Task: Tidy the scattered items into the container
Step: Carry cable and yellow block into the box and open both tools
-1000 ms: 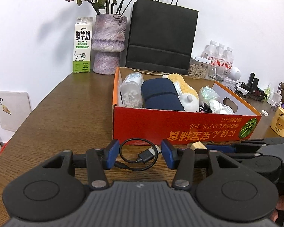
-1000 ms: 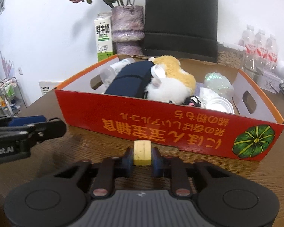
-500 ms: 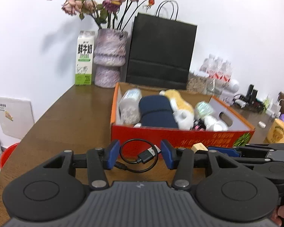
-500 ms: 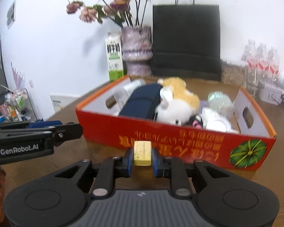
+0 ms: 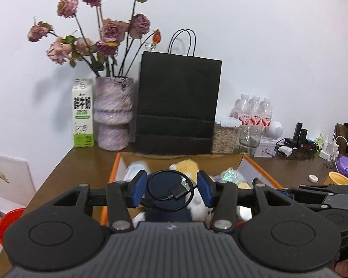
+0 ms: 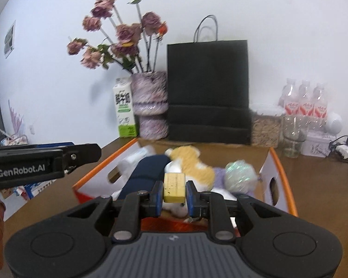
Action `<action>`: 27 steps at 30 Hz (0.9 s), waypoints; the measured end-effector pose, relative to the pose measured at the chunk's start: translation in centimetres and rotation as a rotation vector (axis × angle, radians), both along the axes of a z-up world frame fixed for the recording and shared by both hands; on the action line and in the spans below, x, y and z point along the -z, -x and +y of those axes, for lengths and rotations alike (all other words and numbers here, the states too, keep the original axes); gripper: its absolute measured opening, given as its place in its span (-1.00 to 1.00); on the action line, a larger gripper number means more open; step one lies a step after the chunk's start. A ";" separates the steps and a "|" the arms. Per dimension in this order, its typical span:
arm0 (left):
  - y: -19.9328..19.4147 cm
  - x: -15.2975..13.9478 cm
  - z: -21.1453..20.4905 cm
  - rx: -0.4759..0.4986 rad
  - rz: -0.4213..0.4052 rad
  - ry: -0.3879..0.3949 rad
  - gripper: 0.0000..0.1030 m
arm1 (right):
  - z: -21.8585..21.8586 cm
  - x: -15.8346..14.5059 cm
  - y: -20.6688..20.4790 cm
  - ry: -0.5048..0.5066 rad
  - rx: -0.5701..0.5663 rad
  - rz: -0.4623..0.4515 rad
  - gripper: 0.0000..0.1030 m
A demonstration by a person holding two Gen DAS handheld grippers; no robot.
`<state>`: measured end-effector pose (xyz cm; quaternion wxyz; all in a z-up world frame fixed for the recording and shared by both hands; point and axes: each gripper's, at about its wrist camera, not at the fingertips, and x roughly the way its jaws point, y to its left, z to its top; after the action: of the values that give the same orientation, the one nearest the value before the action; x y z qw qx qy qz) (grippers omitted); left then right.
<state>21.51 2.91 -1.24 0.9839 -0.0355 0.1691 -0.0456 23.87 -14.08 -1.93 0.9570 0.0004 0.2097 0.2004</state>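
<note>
Crowded box (image 6: 286,186), open from above

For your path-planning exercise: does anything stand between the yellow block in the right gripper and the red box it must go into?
Nothing visible does. The right gripper holds the yellow block above the open red box, over the plush toy already inside.

white wall (image 5: 266,34), brown wooden table (image 5: 81,162)

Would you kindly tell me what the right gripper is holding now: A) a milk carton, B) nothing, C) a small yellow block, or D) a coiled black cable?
C: in the right wrist view the right gripper is clamped on a small yellow block above the box.
</note>
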 end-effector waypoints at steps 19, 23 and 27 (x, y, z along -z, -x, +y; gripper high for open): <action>-9.9 4.0 -4.0 0.036 0.128 -0.027 -0.06 | -3.3 2.8 -9.0 0.028 0.006 0.083 -0.62; -10.2 4.3 -4.0 0.038 0.126 -0.045 -0.06 | -3.3 3.3 -9.5 0.040 0.006 0.091 -0.62; -10.1 4.3 -4.2 0.022 0.123 -0.071 0.08 | -3.4 3.3 -9.5 0.039 0.011 0.102 -0.60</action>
<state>31.65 -1.27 -5.55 0.9718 -0.0014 0.2309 -0.0479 33.40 -17.47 -5.28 0.9459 -0.0069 0.2621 0.1910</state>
